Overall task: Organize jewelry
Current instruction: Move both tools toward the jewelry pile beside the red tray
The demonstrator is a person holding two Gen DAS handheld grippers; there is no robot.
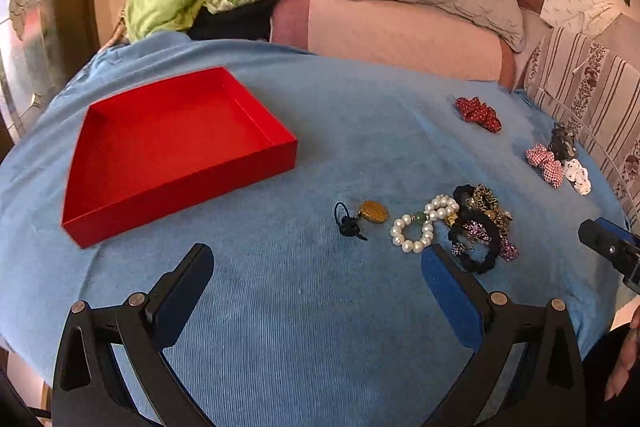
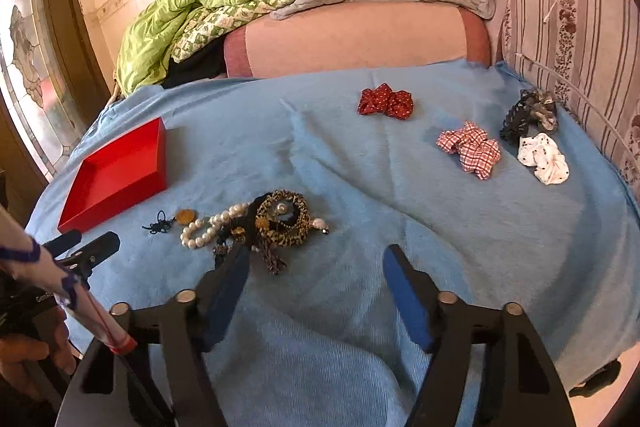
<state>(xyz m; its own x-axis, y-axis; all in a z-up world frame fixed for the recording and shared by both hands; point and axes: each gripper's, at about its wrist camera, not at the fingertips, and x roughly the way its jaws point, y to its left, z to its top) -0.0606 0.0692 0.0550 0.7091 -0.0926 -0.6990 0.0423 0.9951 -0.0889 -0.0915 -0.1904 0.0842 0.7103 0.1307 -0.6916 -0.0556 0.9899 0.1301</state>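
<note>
A: On the blue blanket (image 2: 400, 187), near the front edge, the jewelry sits in one tangle: a pearl bracelet (image 1: 418, 227) touching a leopard hair tie (image 2: 282, 217) and a dark beaded band (image 1: 478, 247), with a gold pendant (image 1: 373, 212) and a small black tie (image 1: 349, 223) just beside them.

B: And the red box (image 1: 168, 147)?

A: Empty, well apart to the left of the pile. Further back lie a red scrunchie (image 2: 386, 101), a checked one (image 2: 470, 147), a white one (image 2: 544, 157) and a dark one (image 2: 528, 111).

B: The tongs?

A: The left gripper (image 1: 318, 267) stands wide with nothing in it, low over bare blanket just short of the pearls. The right gripper (image 2: 318, 263) is open too, somewhat narrower, holding nothing; one finger (image 2: 232, 275) is right at the edge of the tangle.

B: So nothing is sorted yet, I'd say.

A: Agreed. The pile is knotted, so I'd pick a loose outer piece first, probably the pendant or the pearls, gripping one strand only and lifting slowly so the rest doesn't drag along.
</note>
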